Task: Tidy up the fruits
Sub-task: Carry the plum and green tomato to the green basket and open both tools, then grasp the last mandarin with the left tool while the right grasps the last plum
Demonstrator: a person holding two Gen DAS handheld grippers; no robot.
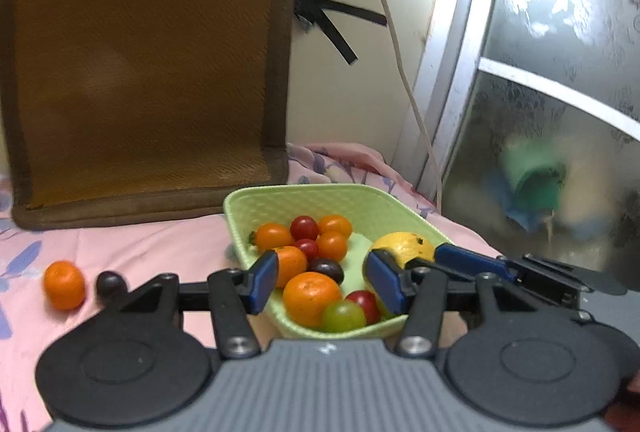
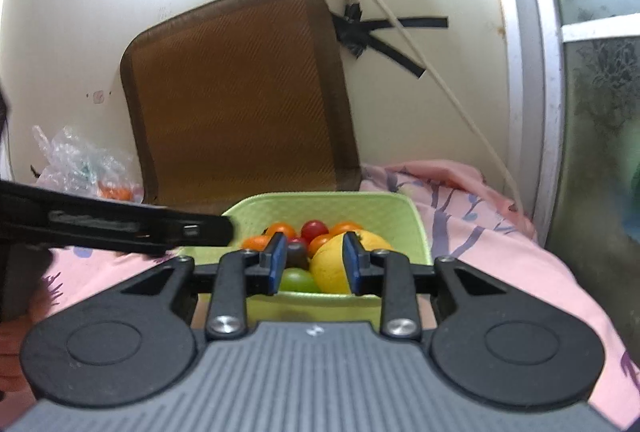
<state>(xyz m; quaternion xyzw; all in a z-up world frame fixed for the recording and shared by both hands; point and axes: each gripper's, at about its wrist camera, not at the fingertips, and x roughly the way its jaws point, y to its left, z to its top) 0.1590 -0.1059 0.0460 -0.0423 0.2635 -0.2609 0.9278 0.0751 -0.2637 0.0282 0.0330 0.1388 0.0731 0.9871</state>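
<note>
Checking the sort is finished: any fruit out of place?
Yes. A mandarin and a dark grape lie on the pink sheet, left of the green basket holding the other fruit.

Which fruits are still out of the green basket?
Two are out: a small orange and a dark grape lie on the pink cloth, left of the green basket. The rest are inside.

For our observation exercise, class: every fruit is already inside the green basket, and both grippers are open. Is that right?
Not quite. The left wrist view shows a mandarin and a dark grape lying on the pink cloth, outside the green basket. The rest holds: the left gripper and right gripper are both open.
</note>
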